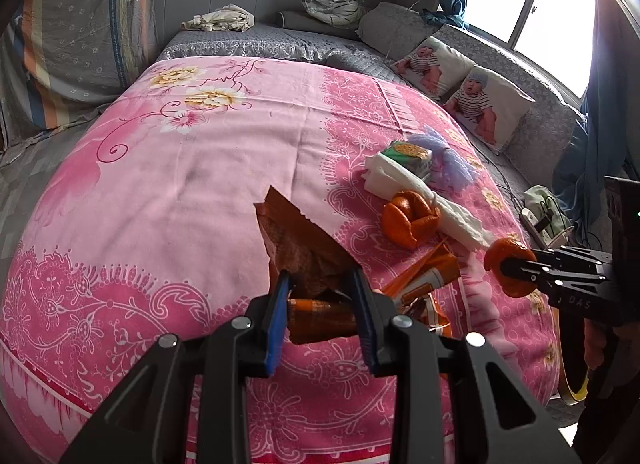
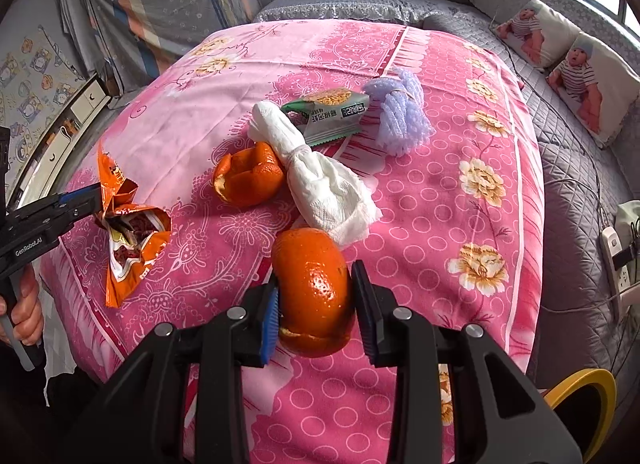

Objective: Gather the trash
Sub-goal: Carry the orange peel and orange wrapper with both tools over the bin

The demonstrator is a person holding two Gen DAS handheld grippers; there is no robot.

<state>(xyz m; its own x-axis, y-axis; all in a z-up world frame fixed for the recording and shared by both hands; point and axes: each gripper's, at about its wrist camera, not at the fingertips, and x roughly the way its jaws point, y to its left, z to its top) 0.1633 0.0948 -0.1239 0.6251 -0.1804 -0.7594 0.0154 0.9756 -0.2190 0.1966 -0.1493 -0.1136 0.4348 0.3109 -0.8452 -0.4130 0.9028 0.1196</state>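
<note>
In the left wrist view my left gripper is shut on a torn orange snack wrapper, held above the pink bedsheet. The right wrist view shows that wrapper hanging from the left gripper. My right gripper is shut on a piece of orange peel, also seen as a peel in the right gripper. A second orange peel, a twisted white tissue, a green snack wrapper and a purple foam net lie on the sheet.
Baby-print pillows lie on the grey quilt at the right. A power strip with cables sits by the quilt's edge. A yellow-rimmed container stands at the lower right. A hand grips the left tool's handle.
</note>
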